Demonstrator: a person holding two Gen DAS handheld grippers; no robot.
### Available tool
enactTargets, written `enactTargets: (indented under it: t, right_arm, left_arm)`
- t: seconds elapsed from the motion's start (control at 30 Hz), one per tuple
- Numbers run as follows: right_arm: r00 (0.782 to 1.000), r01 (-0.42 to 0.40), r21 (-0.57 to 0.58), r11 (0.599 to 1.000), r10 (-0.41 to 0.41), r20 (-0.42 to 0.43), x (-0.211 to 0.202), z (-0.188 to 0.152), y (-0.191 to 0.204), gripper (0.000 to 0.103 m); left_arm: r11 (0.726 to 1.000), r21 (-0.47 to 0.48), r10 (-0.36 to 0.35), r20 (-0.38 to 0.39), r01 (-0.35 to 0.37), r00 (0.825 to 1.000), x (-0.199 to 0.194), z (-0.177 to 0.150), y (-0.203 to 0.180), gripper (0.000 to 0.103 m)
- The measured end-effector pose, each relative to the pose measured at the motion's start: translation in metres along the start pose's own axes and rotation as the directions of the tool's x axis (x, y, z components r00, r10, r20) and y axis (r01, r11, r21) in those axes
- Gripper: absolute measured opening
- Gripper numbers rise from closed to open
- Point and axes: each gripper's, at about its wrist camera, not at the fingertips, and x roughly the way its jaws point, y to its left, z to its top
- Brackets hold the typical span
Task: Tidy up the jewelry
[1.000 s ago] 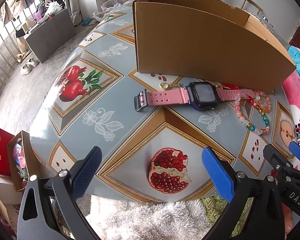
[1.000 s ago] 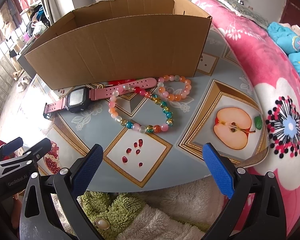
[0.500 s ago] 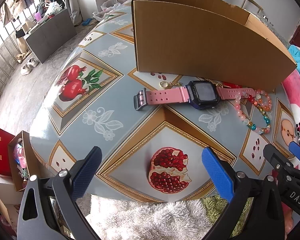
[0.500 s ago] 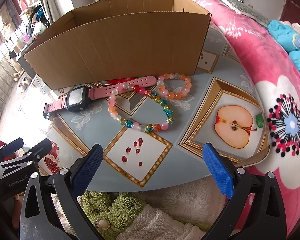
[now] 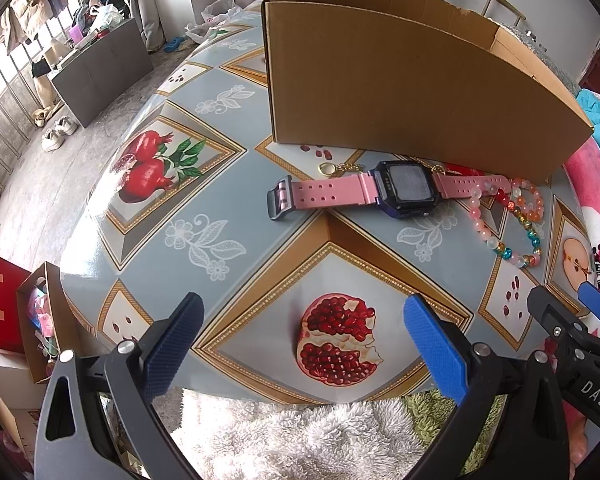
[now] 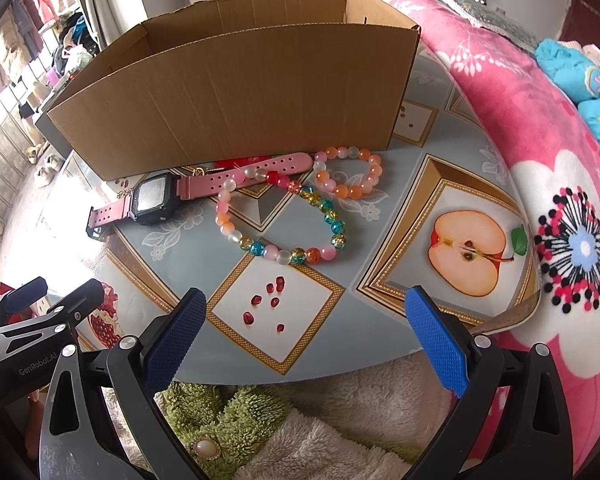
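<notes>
A pink-strapped watch [image 5: 364, 194] with a dark face [image 6: 156, 200] lies flat in front of an open cardboard box [image 5: 400, 84] [image 6: 236, 92]. A multicoloured bead bracelet [image 6: 284, 220] [image 5: 508, 232] and a smaller orange-pink bead bracelet [image 6: 350, 178] [image 5: 530, 200] lie right of the watch. A thin gold chain with a ring [image 5: 332, 168] and something red [image 6: 240, 162] lie by the box wall. My left gripper [image 5: 300, 344] is open and empty above the table's near edge. My right gripper [image 6: 306, 332] is open and empty, short of the bracelets.
The table [image 5: 204, 208] has a glossy fruit-print cover. A pink flowered blanket [image 6: 548, 168] lies along its right side. Fluffy white and green fabric [image 6: 260, 432] fills the near edge. Floor, shoes and a paper bag [image 5: 32, 320] are at left.
Both grippers have edged slightly forward toward the jewelry. Nothing on the table has moved, and both stay open.
</notes>
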Motion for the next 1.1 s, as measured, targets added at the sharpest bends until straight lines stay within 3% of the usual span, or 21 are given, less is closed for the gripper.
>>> enactTargets:
  t: [1.1]
  right_arm:
    - [1.000, -0.001, 0.001, 1.000, 0.001, 0.001, 0.0015, 0.0007, -0.0034, 0.096]
  left_arm:
    - [1.000, -0.002, 0.004, 0.003, -0.004, 1.000, -0.0018, 0.0000, 0.0039, 0.099]
